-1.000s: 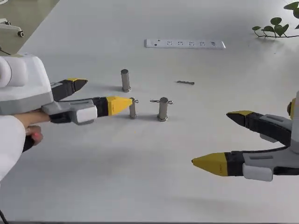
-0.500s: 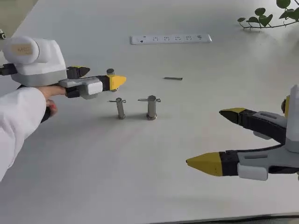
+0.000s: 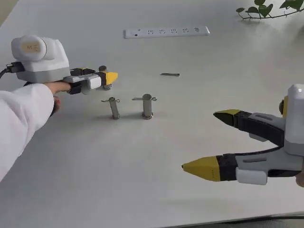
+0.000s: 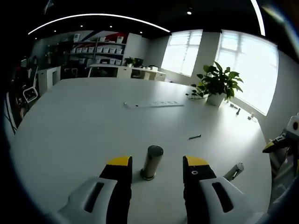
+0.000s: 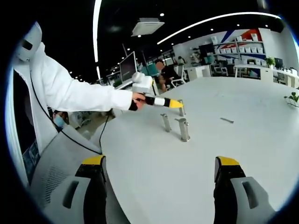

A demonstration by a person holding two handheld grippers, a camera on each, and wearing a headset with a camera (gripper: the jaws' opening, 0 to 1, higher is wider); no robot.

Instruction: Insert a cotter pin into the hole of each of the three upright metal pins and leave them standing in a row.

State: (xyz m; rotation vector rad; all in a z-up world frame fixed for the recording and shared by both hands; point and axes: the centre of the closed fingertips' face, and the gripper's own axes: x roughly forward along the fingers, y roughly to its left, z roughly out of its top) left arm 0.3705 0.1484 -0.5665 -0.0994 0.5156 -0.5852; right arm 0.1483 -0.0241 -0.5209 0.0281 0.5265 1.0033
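Counter: a broad white counter (image 3: pixel 156 161) carries everything I am working with.
Right tongs: my right tongs (image 3: pixel 200 140), black with yellow tips, hang over the near right of the counter. The jaws are spread wide with nothing between them. In the right gripper view (image 5: pixel 160 161) they face the pins from well apart.
Left tongs: my left tongs (image 3: pixel 108 78), in the same colours, reach out from a white sleeve (image 3: pixel 19 123) at the far left. The jaws are spread, one on each side of the plain pin.
Power strip: a long white power strip (image 3: pixel 166 32) lies flat near the far edge, well behind the pins.
Plant: a green leafy plant (image 3: pixel 266 9) trails in at the far right corner.
Plain pin: a plain grey metal pin (image 4: pixel 152 162) stands upright between the left jaws. In the left gripper view I see a gap on both sides of it. It is behind and to the left of the other two.
Thick pin: a thicker grey metal pin (image 3: pixel 147 105) stands upright mid-counter, with a wire cotter pin (image 3: pixel 137 99) through its top.
Slim pin: a slim grey metal pin (image 3: pixel 114 108) stands upright just beside the thick one, on its left, with a second cotter pin (image 3: pixel 107 100) through its top.
Loose pin: a loose thin cotter pin (image 3: pixel 170 74) lies flat behind the thick pin, apart from it.
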